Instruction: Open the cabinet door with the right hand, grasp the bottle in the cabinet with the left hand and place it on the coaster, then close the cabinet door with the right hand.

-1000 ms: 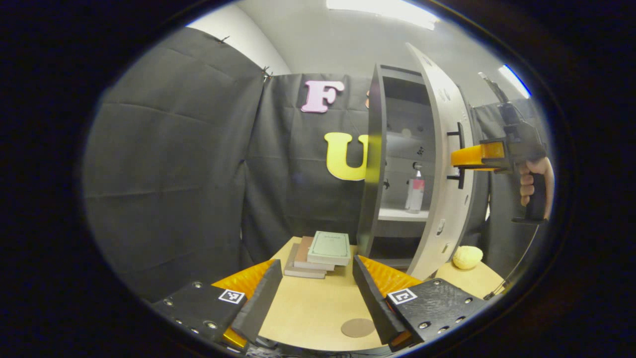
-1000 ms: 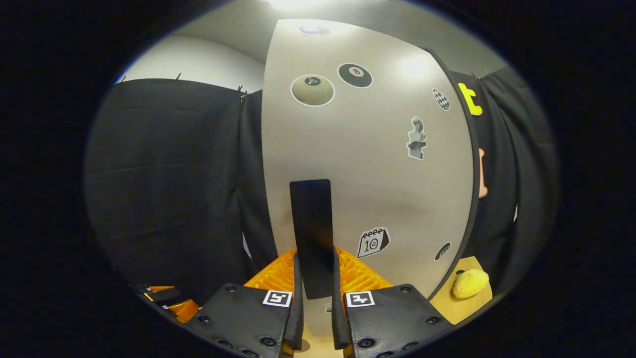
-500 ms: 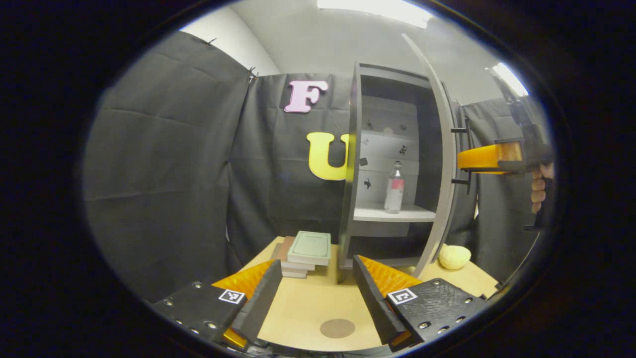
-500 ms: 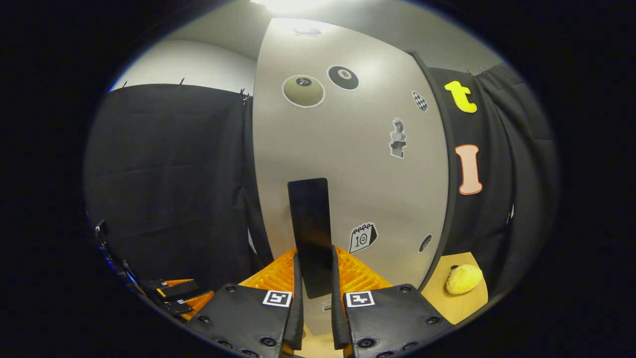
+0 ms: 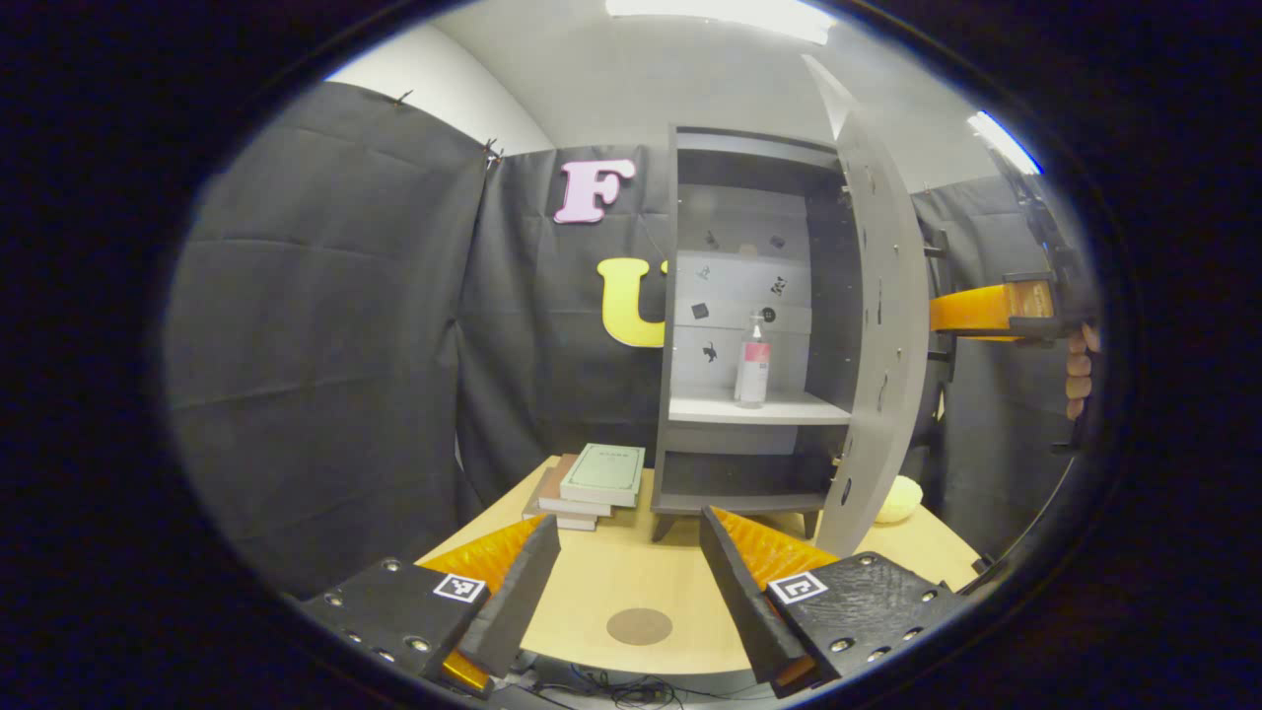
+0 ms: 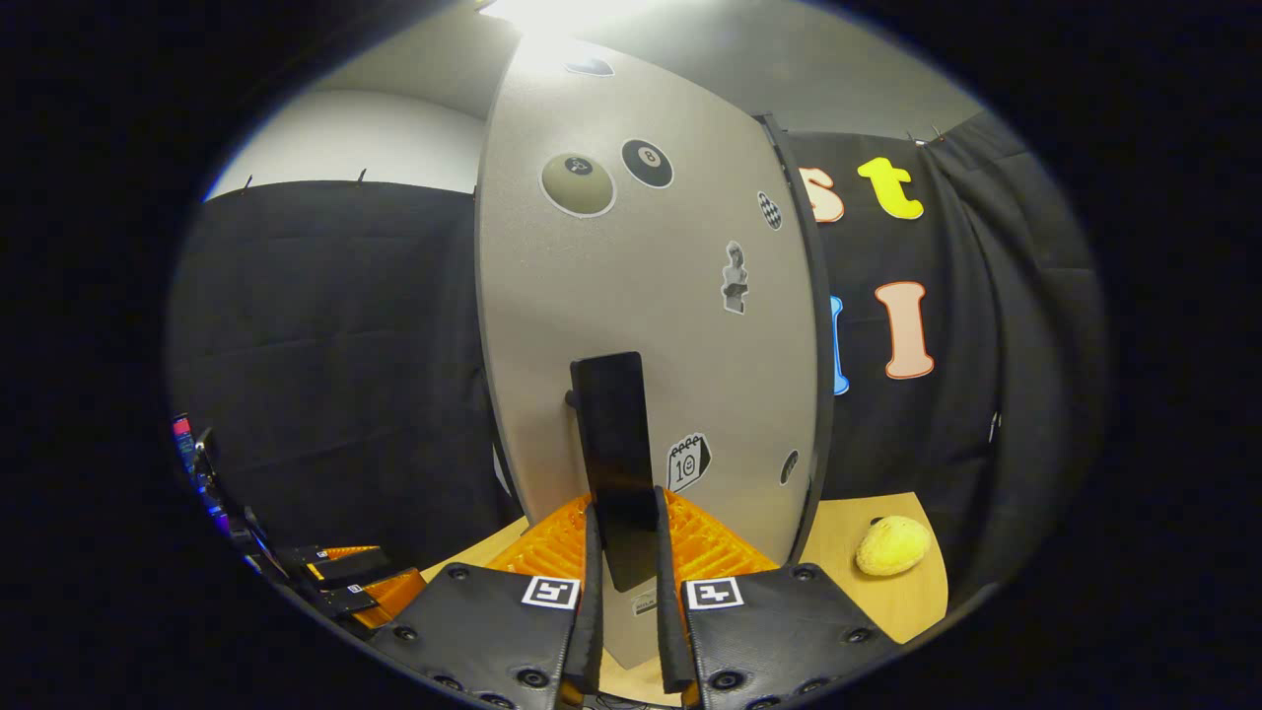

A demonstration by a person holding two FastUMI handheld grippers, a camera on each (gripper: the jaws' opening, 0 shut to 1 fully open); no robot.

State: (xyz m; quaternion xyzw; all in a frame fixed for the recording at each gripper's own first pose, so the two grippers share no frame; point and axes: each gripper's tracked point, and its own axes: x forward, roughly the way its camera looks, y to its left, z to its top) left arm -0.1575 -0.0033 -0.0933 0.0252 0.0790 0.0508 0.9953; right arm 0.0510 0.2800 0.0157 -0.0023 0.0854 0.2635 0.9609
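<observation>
Right gripper [image 6: 623, 592]: its two fingers are clamped on the door handle [image 6: 613, 463], one on each side of the dark upright bar, in the right gripper view.
Right gripper from afar [image 5: 946, 314]: in the left gripper view it reaches in from the right edge to the outer face of the door, with a hand [image 5: 1080, 370] on its grip.
Left gripper [image 5: 631, 592]: its fingers stand wide apart with nothing between them, low over the near edge of the table [image 5: 611, 572].
Cabinet door [image 6: 641, 296]: swung open, stickers on its outer face.
Cabinet [image 5: 744, 325]: open front faces the left gripper; shelf and inner walls visible.
Bottle [image 5: 752, 363]: upright on the cabinet's shelf, near the back, untouched.
Coaster [image 5: 639, 626]: round, flat on the table between the left gripper's fingers, in front of the cabinet.
Books [image 5: 590, 481]: a small stack left of the cabinet's foot.
Yellow lump [image 6: 892, 545]: on the table beyond the door's free edge.
</observation>
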